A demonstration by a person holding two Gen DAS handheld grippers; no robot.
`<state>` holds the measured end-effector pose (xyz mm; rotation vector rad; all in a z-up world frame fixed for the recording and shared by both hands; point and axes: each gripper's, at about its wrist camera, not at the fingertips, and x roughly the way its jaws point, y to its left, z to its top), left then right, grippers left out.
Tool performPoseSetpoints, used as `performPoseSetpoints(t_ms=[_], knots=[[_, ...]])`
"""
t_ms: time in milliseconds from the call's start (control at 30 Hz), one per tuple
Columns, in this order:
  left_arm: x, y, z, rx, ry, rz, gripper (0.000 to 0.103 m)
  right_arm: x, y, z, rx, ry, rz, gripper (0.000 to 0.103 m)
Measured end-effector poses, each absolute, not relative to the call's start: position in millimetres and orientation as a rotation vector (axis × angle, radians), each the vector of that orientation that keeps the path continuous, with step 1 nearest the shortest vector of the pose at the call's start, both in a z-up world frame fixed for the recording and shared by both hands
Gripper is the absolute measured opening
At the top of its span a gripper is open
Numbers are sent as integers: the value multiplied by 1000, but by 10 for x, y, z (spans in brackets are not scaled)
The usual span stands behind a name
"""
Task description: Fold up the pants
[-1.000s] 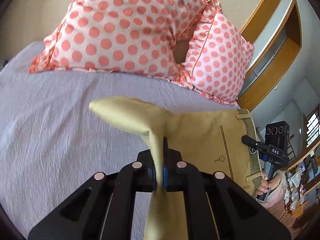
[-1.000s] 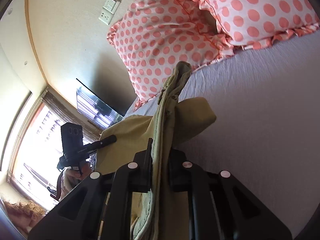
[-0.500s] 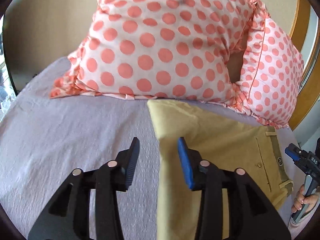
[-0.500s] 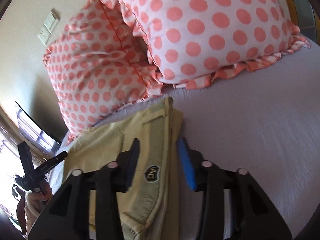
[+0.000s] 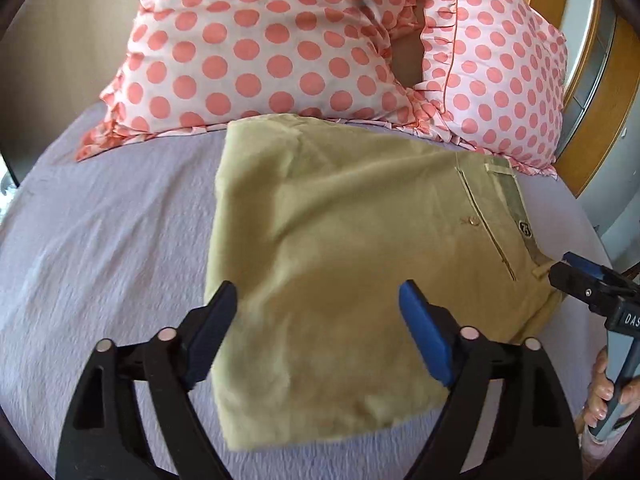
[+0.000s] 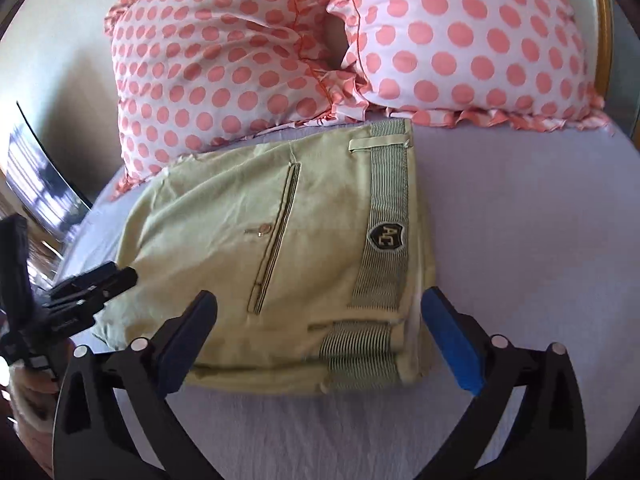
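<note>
On the lavender bedsheet (image 5: 100, 240), just below two pink polka-dot ruffled pillows (image 5: 256, 48), the khaki cotton pants (image 5: 340, 240) lay folded into a compact rectangle. At its left side, the left gripper (image 5: 318, 320) hovered over the plain folded edge, jaws spread wide, holding nothing. Toward the right lay the welt pocket with its small button (image 5: 474, 221), then the striped waistband (image 6: 386, 216) with a shield-shaped badge (image 6: 385, 236), where the right gripper (image 6: 320, 332) hung over the near corner, jaws likewise wide apart and empty. Fabric judged soft, light, limp; layers likely to slide apart if lifted by one ply. Best hold judged to be the thick waistband end, all layers pinched together, with the other gripper at the opposite folded edge. Fold looked close to finished.
</note>
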<state>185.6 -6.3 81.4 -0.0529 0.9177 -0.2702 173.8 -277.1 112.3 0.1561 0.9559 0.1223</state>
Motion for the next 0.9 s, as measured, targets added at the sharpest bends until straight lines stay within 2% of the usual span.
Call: performPoseSetpoints(t_ms=[100, 267, 900], knots=[[1412, -19, 788, -18, 924, -202, 101, 1309, -2536, 1098, 33, 918, 62, 102], [927, 41, 584, -24, 972, -166, 101, 1008, -2365, 834, 28, 976, 33, 102], [746, -3, 505, 17, 886, -93, 101, 863, -2248, 729, 3, 910, -38, 102]])
